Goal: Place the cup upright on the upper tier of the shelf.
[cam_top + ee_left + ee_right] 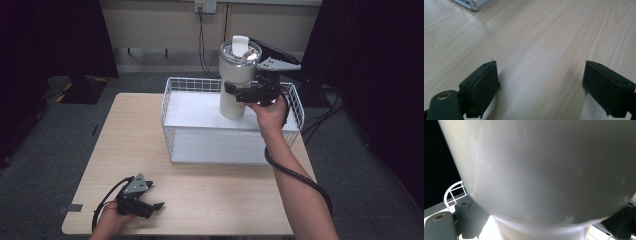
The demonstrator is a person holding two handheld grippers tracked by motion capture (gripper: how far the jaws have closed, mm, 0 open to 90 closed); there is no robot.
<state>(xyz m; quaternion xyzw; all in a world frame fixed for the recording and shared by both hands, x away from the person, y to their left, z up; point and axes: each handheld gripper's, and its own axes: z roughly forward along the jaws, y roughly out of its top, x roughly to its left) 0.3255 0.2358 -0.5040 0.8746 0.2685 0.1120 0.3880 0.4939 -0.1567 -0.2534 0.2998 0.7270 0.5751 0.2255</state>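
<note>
Resting low on the near left corner of the pale wooden table [200,195], the left gripper [152,206] lay in a person's hand with its two black jaws spread wide and nothing between them; its own view looked along the bare wood grain past the padded fingers [484,85]. Across the table, the right gripper [235,92] was closed around a tall white tumbler [235,80], clamping it just below the wider upper section, where the body narrows. Its jaws pressed against either side of the cup, whose pale curved wall loomed close in the right gripper view. The tumbler stood upright over the far middle part of a white wire basket [172,130], its clear lid and a white spout-like tab on top; whether its base touched the basket's white floor could not be told. A black cable [295,175] trailed from the right gripper along the person's forearm. Beyond the table, a cream wall [160,22] met the grey carpeted floor [40,150]
</note>
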